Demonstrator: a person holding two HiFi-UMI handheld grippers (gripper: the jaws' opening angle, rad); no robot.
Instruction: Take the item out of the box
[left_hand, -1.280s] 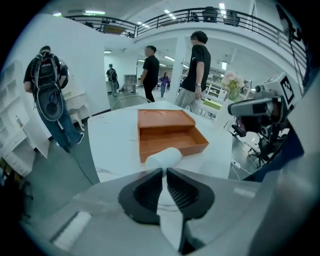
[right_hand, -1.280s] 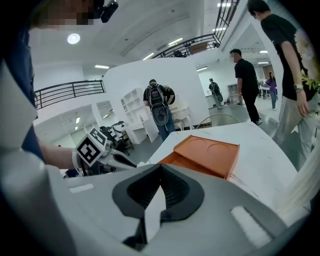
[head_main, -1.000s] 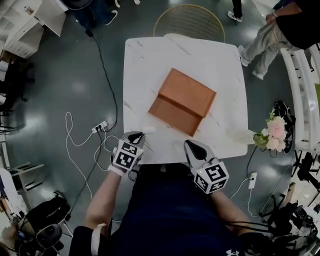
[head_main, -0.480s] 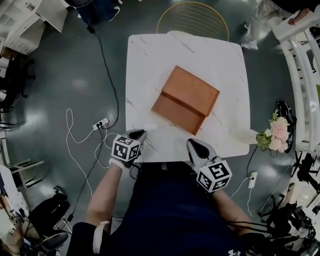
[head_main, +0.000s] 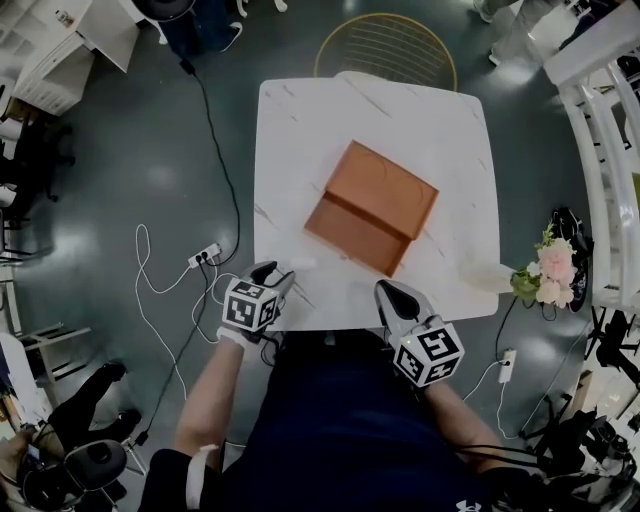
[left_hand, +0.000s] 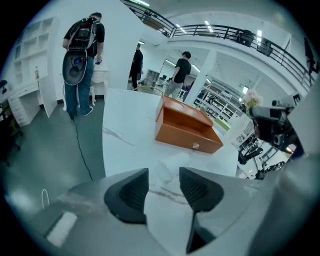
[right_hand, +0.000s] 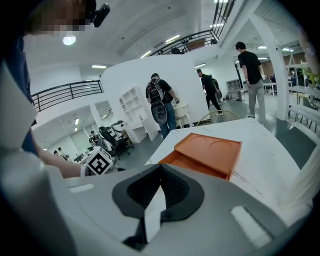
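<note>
An orange wooden box (head_main: 385, 190) sits slantwise in the middle of the white marble table (head_main: 440, 120), its drawer (head_main: 352, 230) pulled out toward me; I cannot see inside the drawer. The left gripper view shows the box (left_hand: 186, 125) ahead, with a small knob on the drawer front. My left gripper (head_main: 274, 273) hovers at the table's near edge; its jaws (left_hand: 163, 173) are opening with nothing between them. A small pale thing (head_main: 300, 262) lies on the table just ahead of it. My right gripper (head_main: 386, 291) is also at the near edge, shut and empty (right_hand: 160, 168), pointing at the box (right_hand: 207, 152).
A gold wire chair (head_main: 386, 45) stands beyond the table's far edge. A bunch of flowers (head_main: 545, 265) lies off the right corner beside white railings. Cables and a power strip (head_main: 203, 258) run over the floor on the left. People stand in the background (left_hand: 82, 55).
The left gripper has drifted slightly back toward me at the near edge. The person at the upper right has walked almost out of view. The box has not moved.
</note>
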